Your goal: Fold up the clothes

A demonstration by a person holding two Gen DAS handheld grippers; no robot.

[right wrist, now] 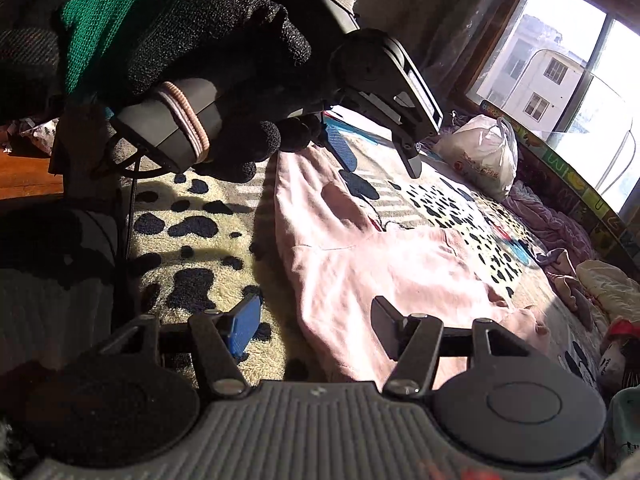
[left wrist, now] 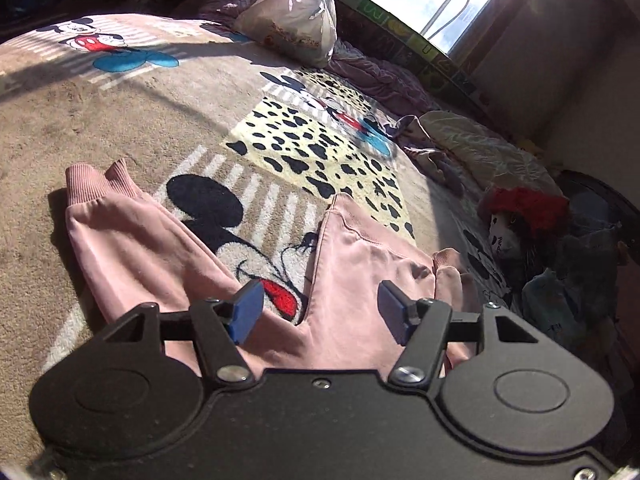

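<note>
A pink garment (left wrist: pixel 360 272) with ribbed cuffs (left wrist: pixel 96 184) lies spread on a cartoon-mouse blanket (left wrist: pixel 160 120). One sleeve-like leg runs to the left and a wider part to the right. My left gripper (left wrist: pixel 320 312) hovers open just above the fork between the two parts, its blue pads (left wrist: pixel 248 308) holding nothing. In the right wrist view the pink garment (right wrist: pixel 400 272) lies ahead. My right gripper (right wrist: pixel 316 326) is open at the garment's near edge, one pad over fabric, the other over the blanket (right wrist: pixel 192 240). A gloved hand (right wrist: pixel 200 40) holds the left gripper (right wrist: pixel 376 158) above the garment's far end.
A tied white plastic bag (left wrist: pixel 292 20) sits at the far side of the bed, with crumpled purple bedding (left wrist: pixel 380 76) beside it. A doll with red hair (left wrist: pixel 520 216) and a heap of clothes lie at the right edge. A bright window (right wrist: pixel 560 60) is behind.
</note>
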